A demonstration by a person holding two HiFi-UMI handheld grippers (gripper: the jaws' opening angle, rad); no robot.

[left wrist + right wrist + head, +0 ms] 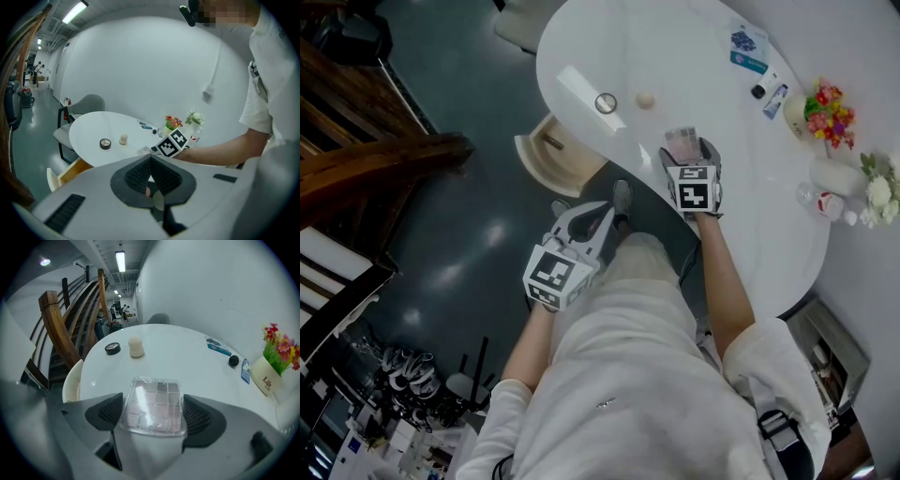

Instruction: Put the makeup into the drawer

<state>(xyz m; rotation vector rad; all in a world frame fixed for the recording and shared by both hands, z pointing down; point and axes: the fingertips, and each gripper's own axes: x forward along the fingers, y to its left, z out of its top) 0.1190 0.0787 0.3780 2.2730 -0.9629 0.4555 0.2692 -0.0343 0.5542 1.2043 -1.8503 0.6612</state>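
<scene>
We've got the right gripper spread wide on the white table, with the clear makeup palette flat between its pads, long axis running along the jaws and not squeezed yet; the clenched left gripper hangs nearer the open drawer.

Under your right gripper lies a white round table. Ahead of it rises a plain white wall. To its left a wooden staircase climbs beneath a ceiling strip light, over a dark glossy floor.
</scene>
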